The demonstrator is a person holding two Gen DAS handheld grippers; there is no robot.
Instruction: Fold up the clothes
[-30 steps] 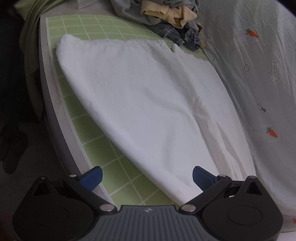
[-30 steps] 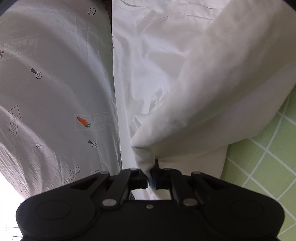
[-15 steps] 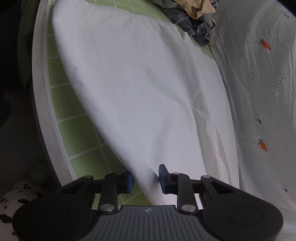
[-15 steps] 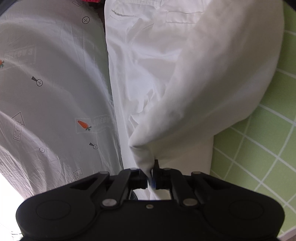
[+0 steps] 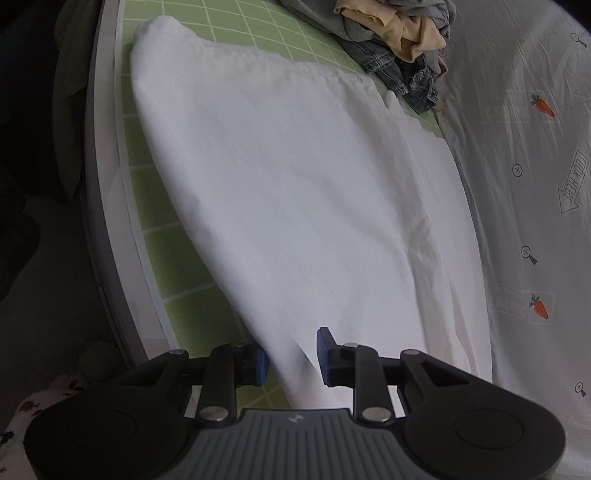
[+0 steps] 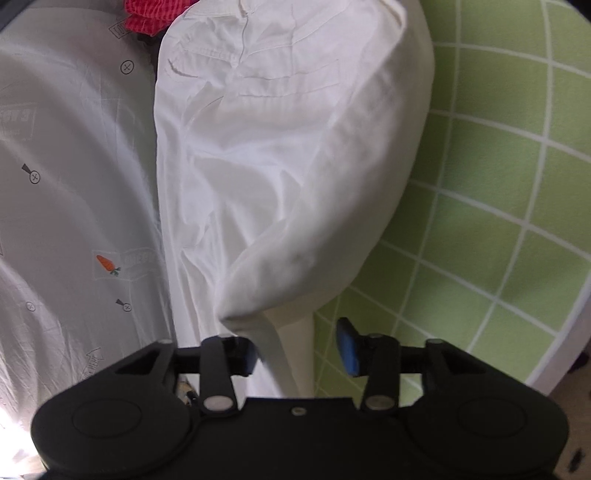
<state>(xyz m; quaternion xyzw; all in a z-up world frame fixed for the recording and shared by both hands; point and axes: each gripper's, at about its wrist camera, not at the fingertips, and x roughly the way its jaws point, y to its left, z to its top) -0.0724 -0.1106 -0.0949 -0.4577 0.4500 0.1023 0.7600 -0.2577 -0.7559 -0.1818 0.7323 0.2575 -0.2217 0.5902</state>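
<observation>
White trousers laid out long on the green grid mat, one gripper at each end.

Left wrist view: the white trousers (image 5: 295,192) run lengthwise from the near edge away to the far left, hem end far, lying on the green grid mat (image 5: 162,266) beside the carrot-print sheet (image 5: 528,184) on the right. The left gripper (image 5: 291,356) has its jaws drawn in narrow around a bunched fold of the cloth, and the blue pads look to be pinching it. A pile of clothes (image 5: 399,48) sits at the far end.

Right wrist view: here the trousers (image 6: 280,147) point away, waistband and pockets far, with one leg folded back over into a rounded flap. The right gripper (image 6: 297,350) has just been opening; jaws stand about half apart, cloth lying loose between them, not squeezed. Red fabric (image 6: 147,14) peeks in at the far left.
</observation>
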